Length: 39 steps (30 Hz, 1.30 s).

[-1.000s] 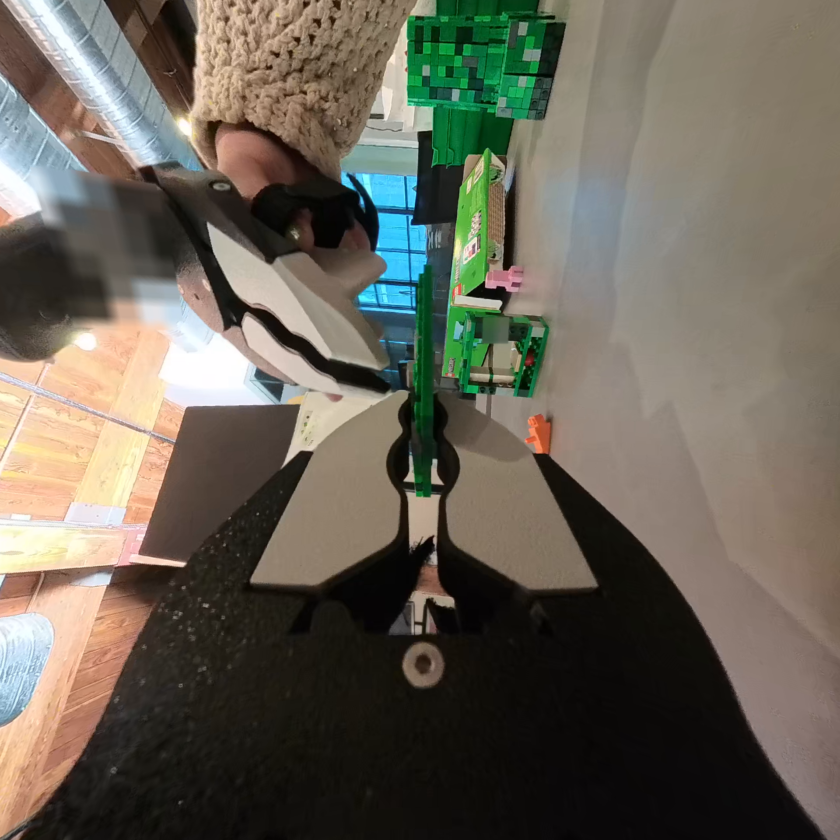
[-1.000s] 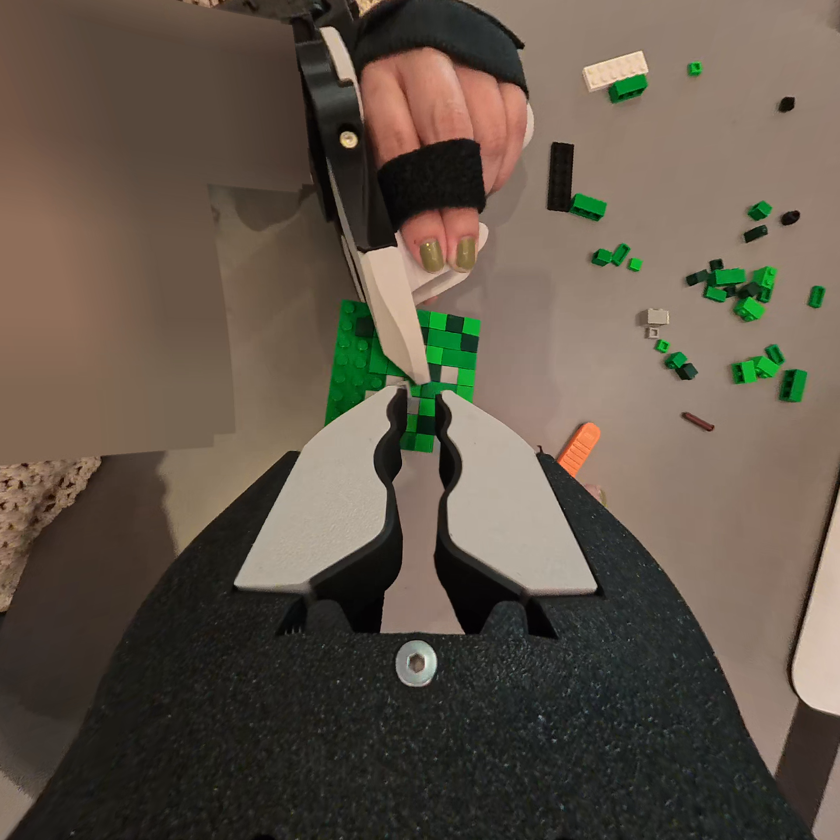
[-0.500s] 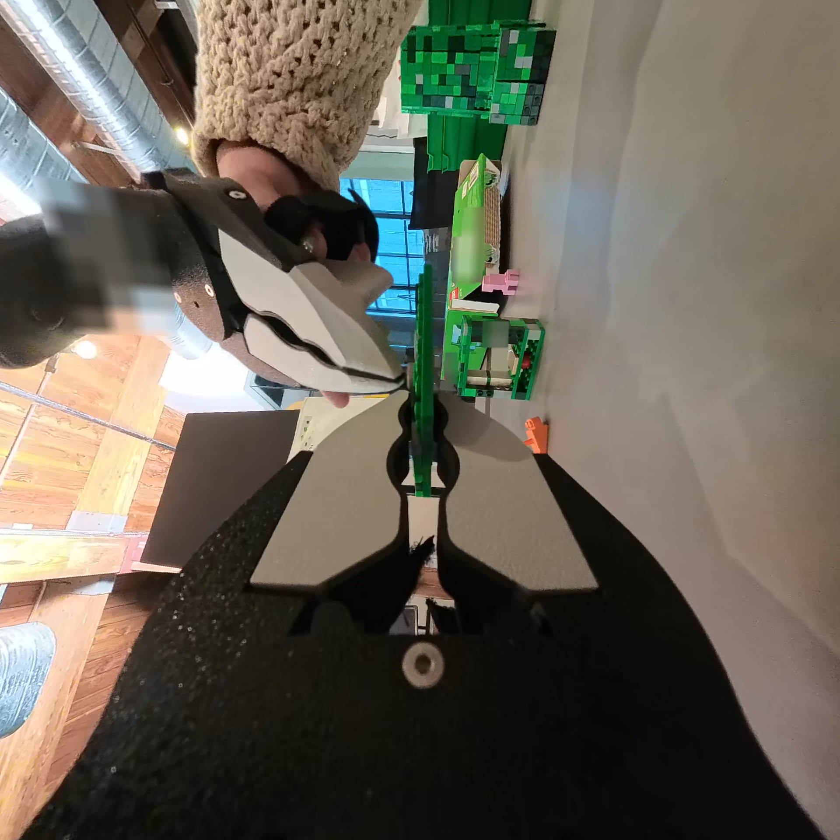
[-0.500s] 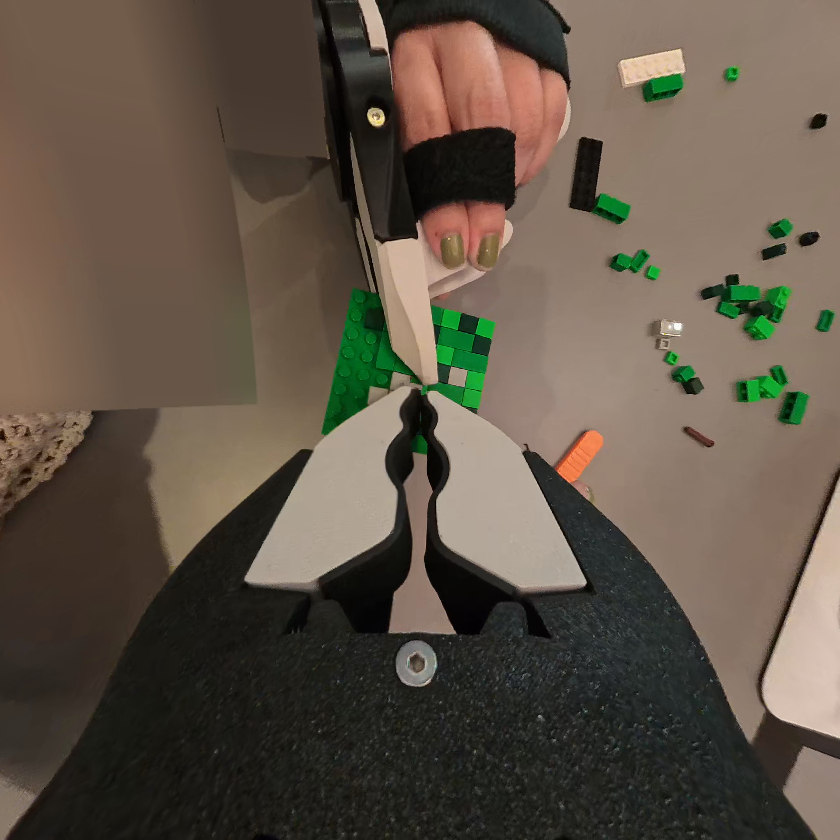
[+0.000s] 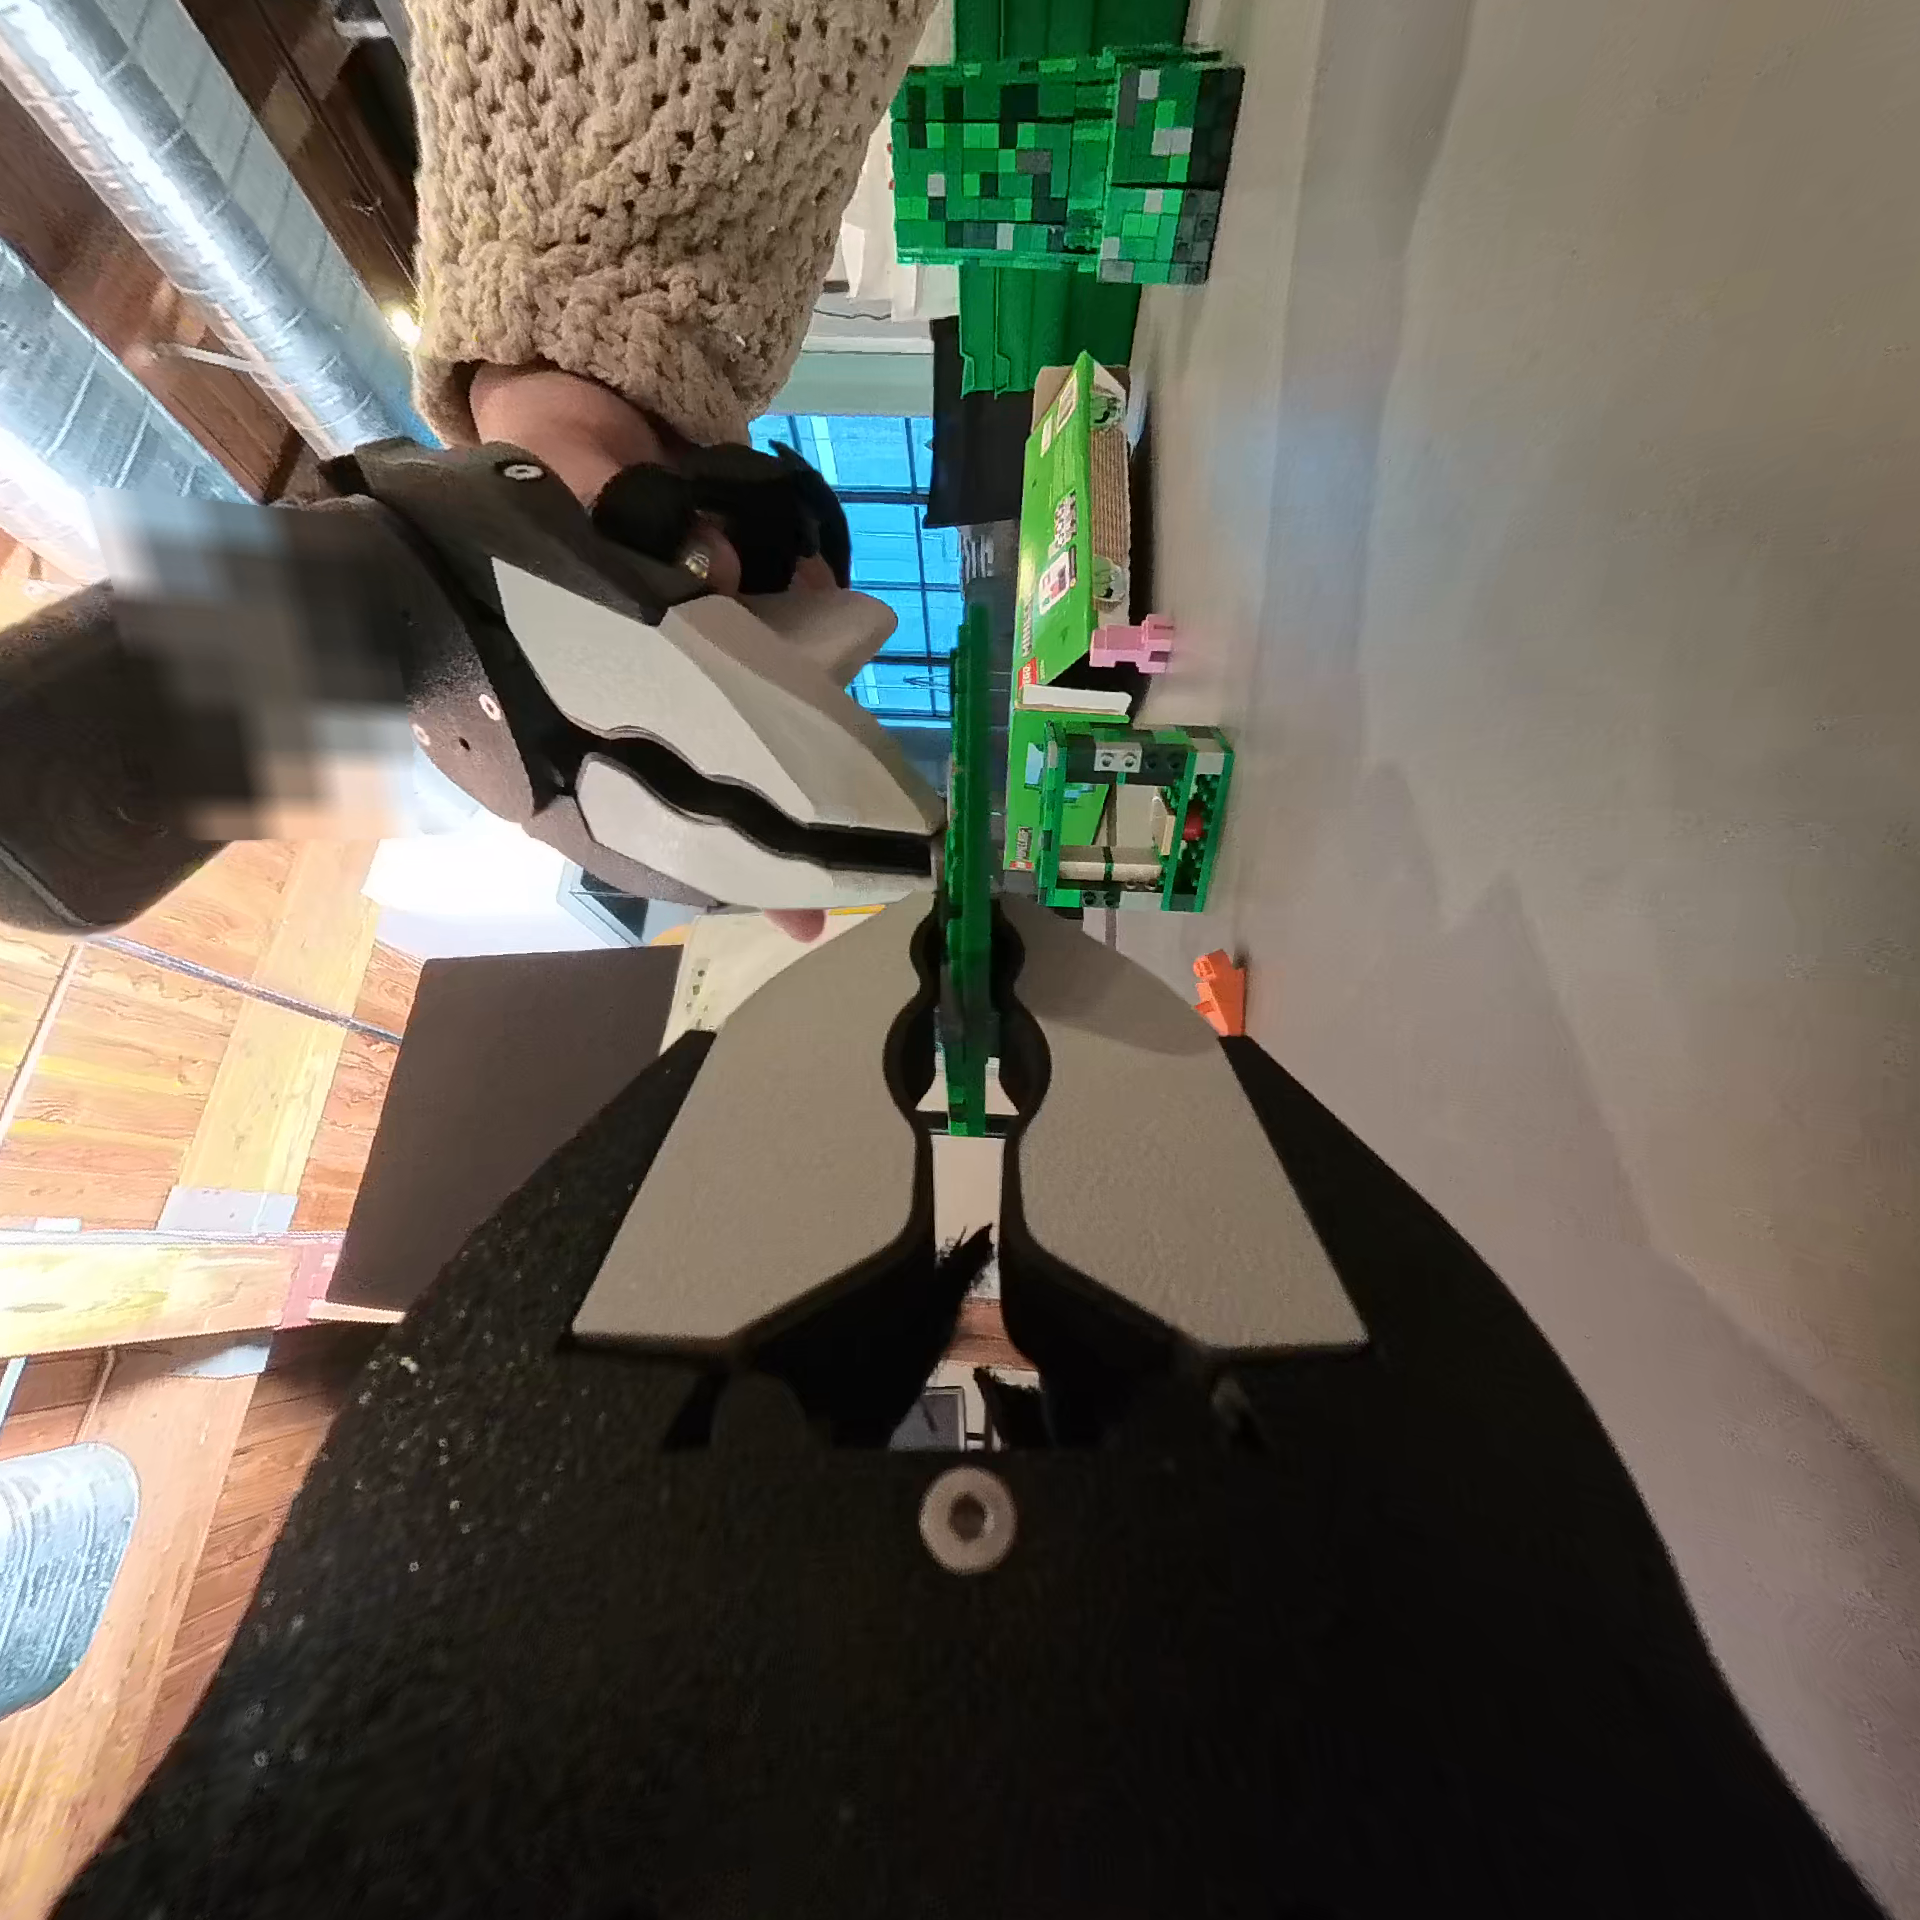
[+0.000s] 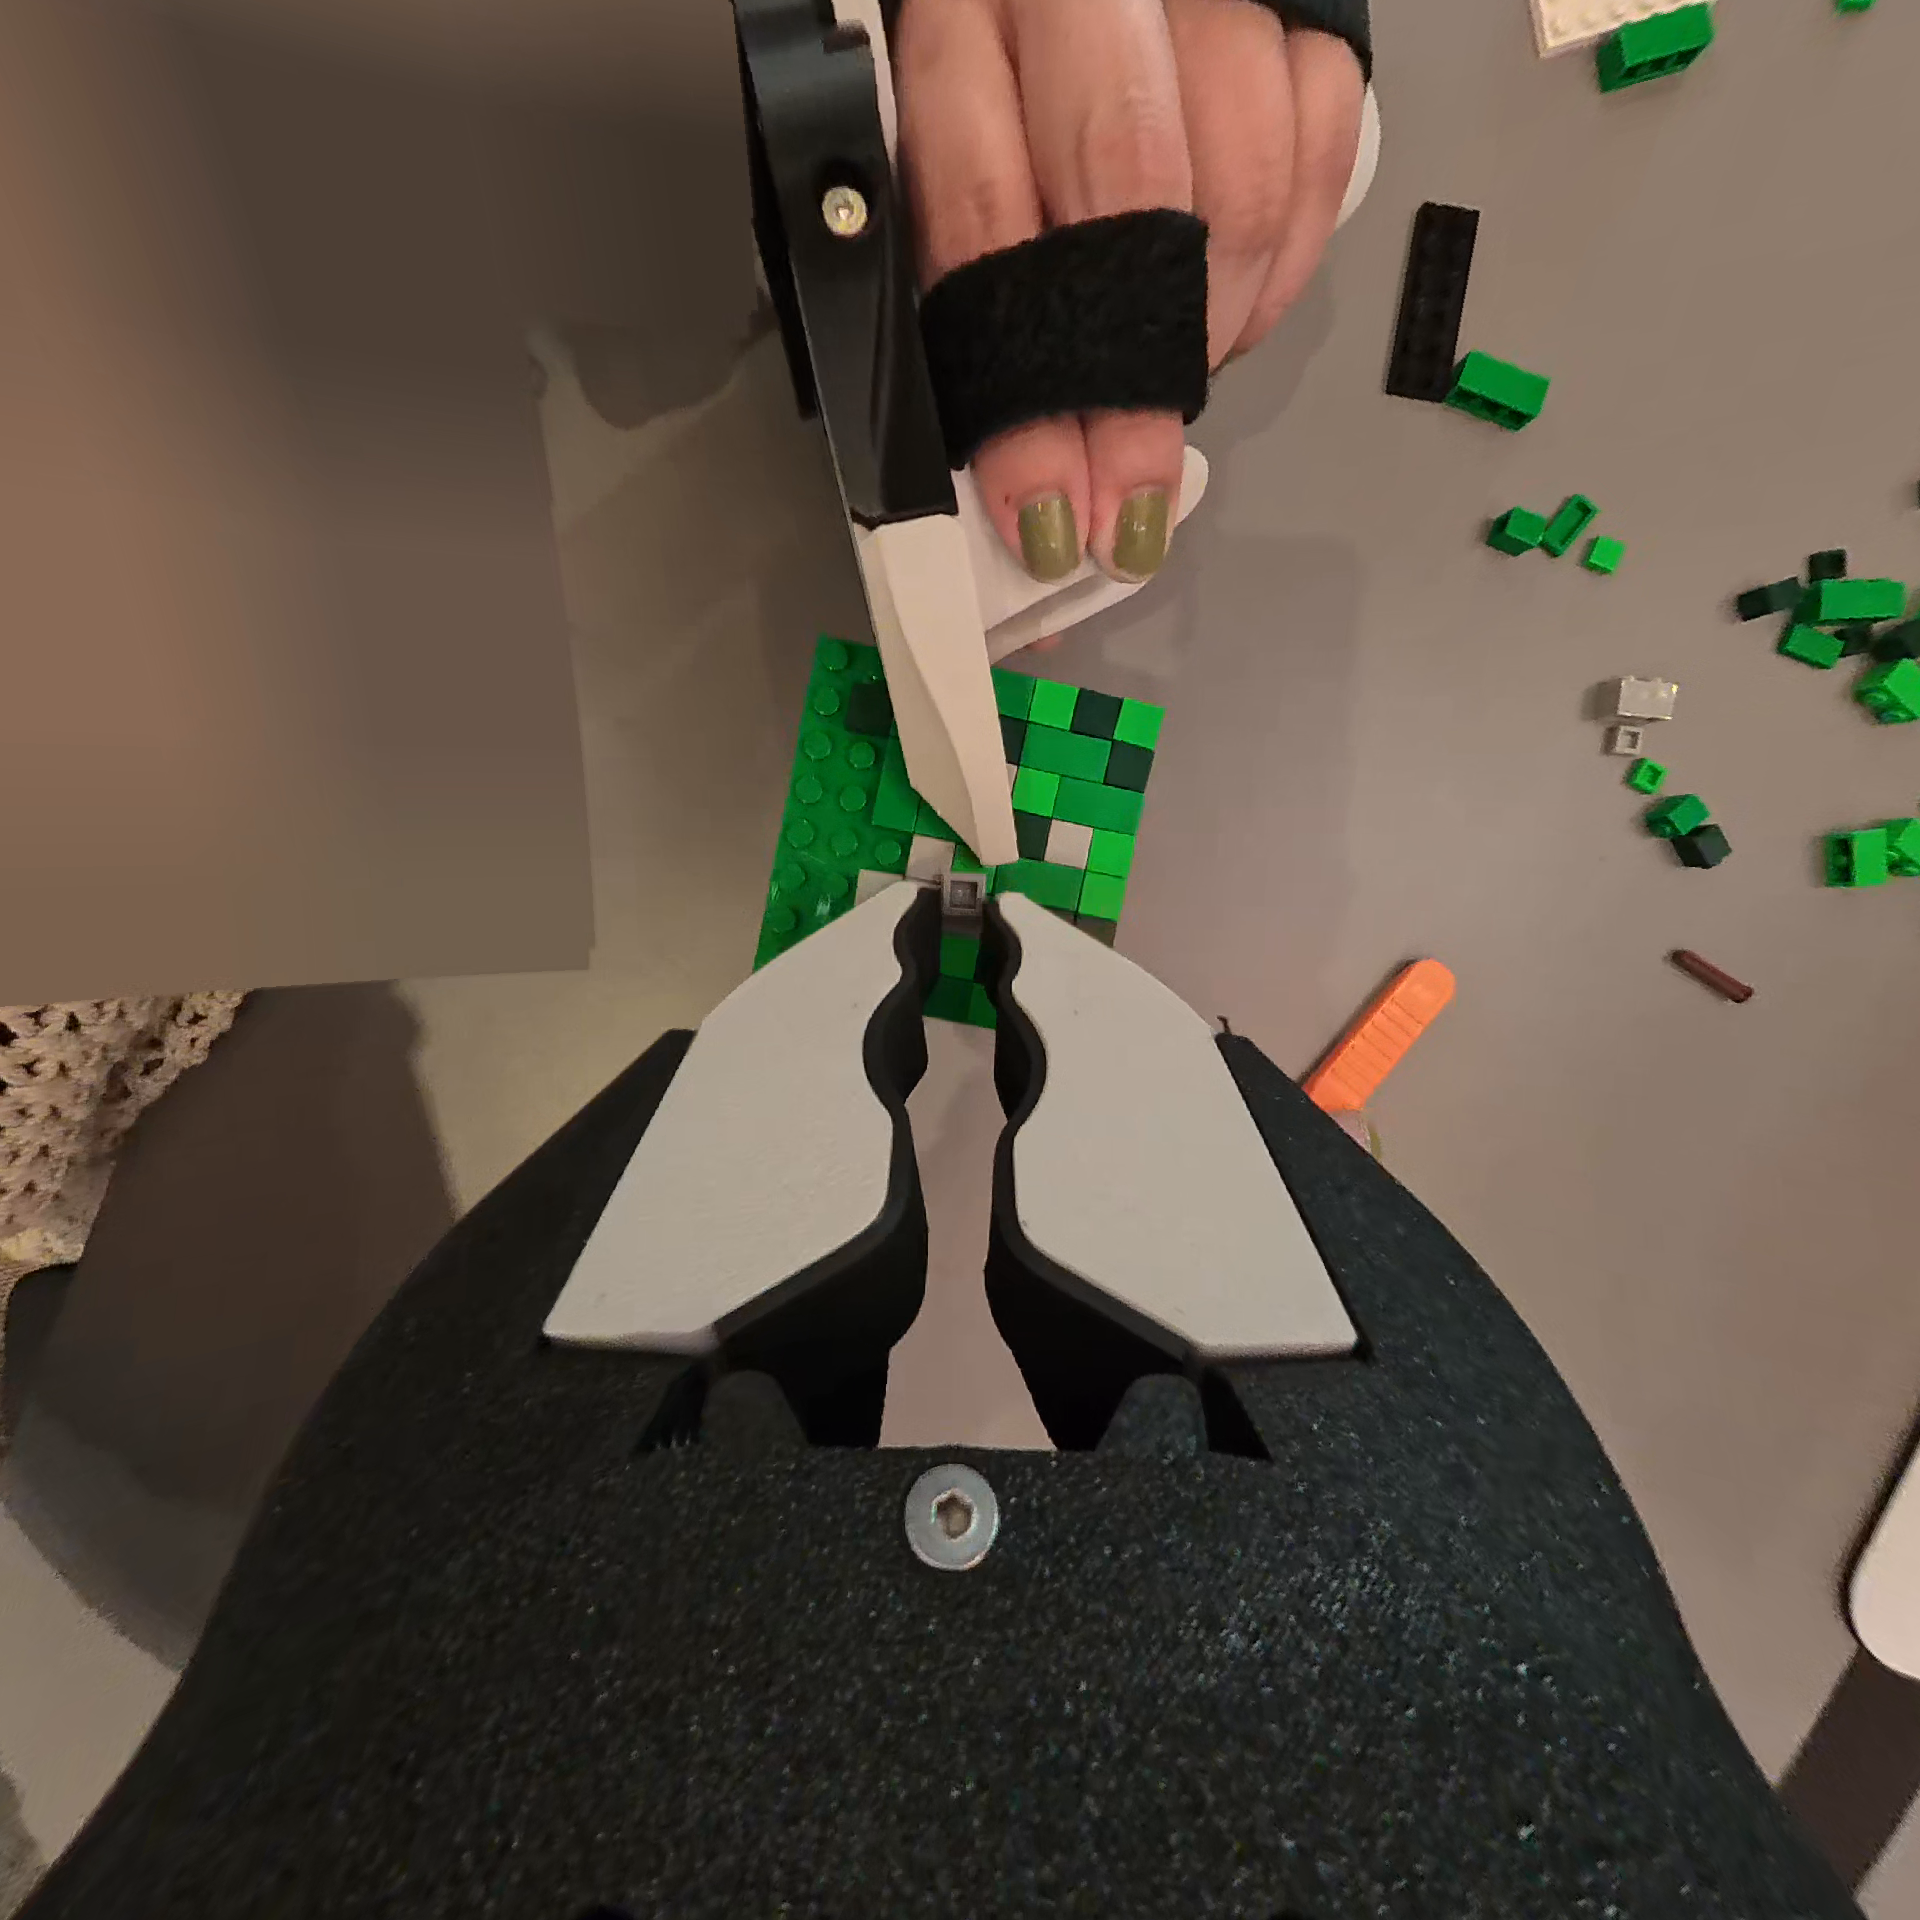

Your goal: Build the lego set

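Right wrist view: right gripper (image 6: pixel 961 902) pinches a small grey tile (image 6: pixel 960 894) at its tips, jaws nearly closed, directly over the green baseplate (image 6: pixel 831 790). Left gripper (image 5: pixel 971 997) clamps the baseplate edge-on, clear of the table (image 5: pixel 1558 935). Recommended: align the tile square with the open cell, then press straight against the clamped plate.

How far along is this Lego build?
About midway, I'd guess. Done: flat tiles cover much of the green plate, and a finished green block model stands behind. In hand: the left tool clamps the plate on edge while the right tool pinches a small grey tile against it. Left: bare studs, and loose bricks on the table.
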Each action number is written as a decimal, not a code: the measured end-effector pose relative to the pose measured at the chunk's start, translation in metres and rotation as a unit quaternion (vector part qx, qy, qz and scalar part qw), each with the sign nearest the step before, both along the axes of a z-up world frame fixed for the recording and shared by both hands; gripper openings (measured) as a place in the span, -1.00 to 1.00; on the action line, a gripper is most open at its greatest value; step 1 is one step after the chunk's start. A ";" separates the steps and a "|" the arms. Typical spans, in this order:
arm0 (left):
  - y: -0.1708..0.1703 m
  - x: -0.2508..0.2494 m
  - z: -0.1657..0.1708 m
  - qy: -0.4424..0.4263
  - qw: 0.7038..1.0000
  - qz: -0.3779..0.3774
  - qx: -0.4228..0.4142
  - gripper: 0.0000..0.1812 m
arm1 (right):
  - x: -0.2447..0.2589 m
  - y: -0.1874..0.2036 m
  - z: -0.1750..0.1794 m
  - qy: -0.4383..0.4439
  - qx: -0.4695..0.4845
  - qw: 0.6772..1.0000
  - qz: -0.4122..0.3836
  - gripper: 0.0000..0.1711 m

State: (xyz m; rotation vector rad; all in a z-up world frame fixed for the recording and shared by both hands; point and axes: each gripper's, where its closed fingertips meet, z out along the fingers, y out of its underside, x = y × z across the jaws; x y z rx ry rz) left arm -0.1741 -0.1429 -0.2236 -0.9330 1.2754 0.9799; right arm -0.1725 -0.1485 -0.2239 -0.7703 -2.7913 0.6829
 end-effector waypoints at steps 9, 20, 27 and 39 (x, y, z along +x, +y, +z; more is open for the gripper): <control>-0.001 0.002 0.002 -0.004 1.000 -0.002 0.003 -0.93 | 0.003 0.003 0.002 -0.036 0.048 0.998 0.010 -0.92; -0.002 -0.005 0.004 -0.003 1.000 -0.003 0.003 -0.93 | -0.004 -0.003 0.002 -0.033 0.045 0.998 0.009 -0.91; -0.002 -0.011 0.005 -0.008 1.000 0.004 -0.003 -0.93 | -0.009 -0.001 0.005 0.004 0.040 0.999 0.001 -0.84; 0.004 -0.039 -0.001 -0.010 0.998 0.044 -0.035 -0.93 | -0.038 0.022 0.093 0.355 -0.173 0.905 -0.155 -0.60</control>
